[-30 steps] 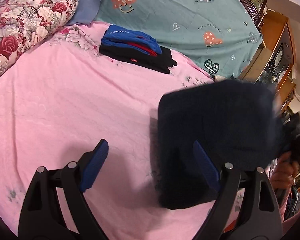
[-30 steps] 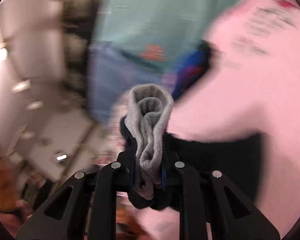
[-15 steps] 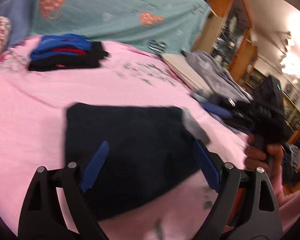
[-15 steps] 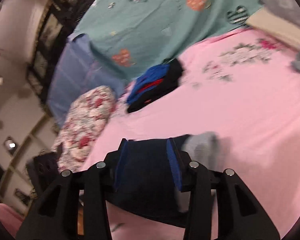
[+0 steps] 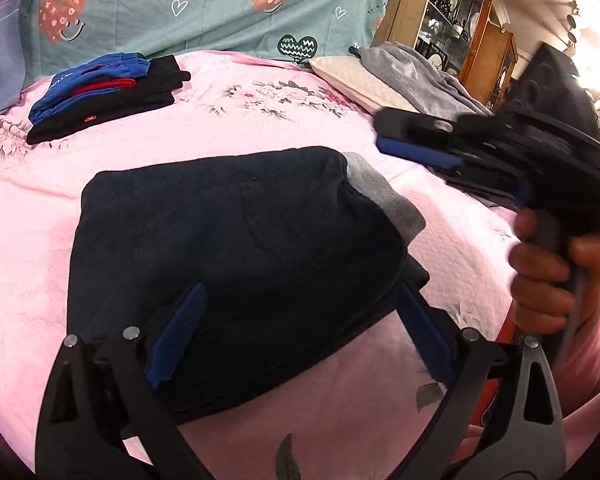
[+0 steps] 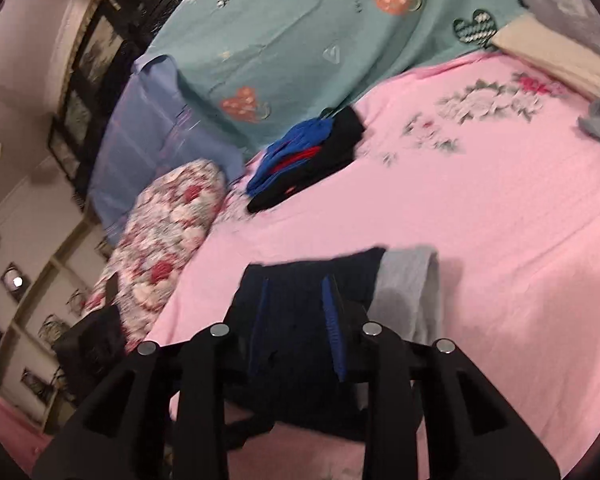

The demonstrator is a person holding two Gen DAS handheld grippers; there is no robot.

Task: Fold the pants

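The folded navy pants (image 5: 236, 256) lie on the pink bedspread (image 5: 260, 120), and everything here is told from them. Closest of all, the left gripper (image 5: 300, 336) hangs just above their near edge. Its two blue pads are spread wide apart and hold nothing. The right gripper (image 5: 420, 148) is off to the pants' right side, held up in a hand (image 5: 548, 276). Its own camera shows its pads (image 6: 332, 320) partly apart over the dark cloth, with nothing pinched between them.

The pants look thick, soft and floppy, a fat bundle of several layers. A grey cuff (image 5: 384, 196) pokes out at the far right corner. They should feel light but will sag and come undone if lifted by one layer. A good hold would be on a folded edge, pinching all the layers at once.

Farther back, well apart from the pants, sits a stack of folded clothes (image 5: 104, 92), blue, red and black. Behind that rises the teal heart-print sheet (image 5: 220, 8).
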